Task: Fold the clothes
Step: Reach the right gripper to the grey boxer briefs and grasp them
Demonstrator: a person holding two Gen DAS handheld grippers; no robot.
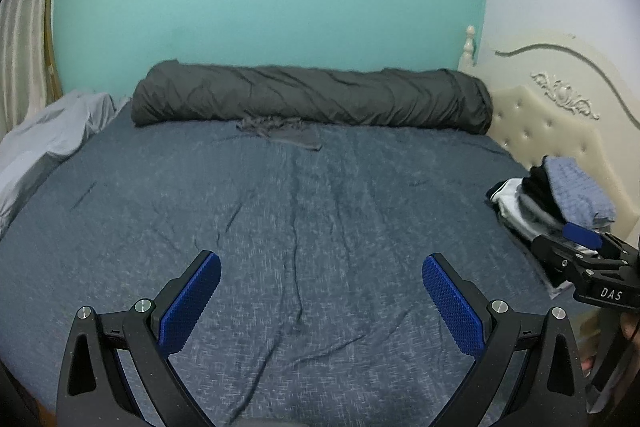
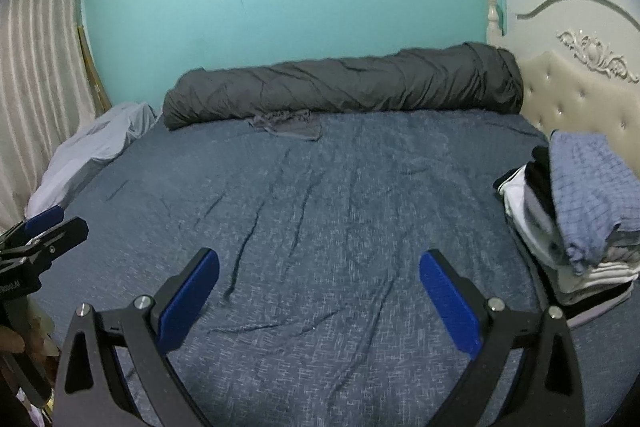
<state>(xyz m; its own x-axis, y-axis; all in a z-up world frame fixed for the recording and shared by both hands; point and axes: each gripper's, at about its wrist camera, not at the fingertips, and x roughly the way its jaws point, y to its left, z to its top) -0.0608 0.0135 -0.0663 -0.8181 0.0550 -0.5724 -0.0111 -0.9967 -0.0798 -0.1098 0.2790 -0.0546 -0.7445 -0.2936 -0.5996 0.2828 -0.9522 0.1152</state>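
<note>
While we hold both grippers over the bed, the left gripper and right gripper have their jaws wide open, holding nothing. White letters "DAS" show on the right gripper's body in the left view. Folded clothes sit stacked by the headboard; a small grey garment lies against the rolled dark duvet. Pale cloth is bunched up at the bed's far left edge.
</note>
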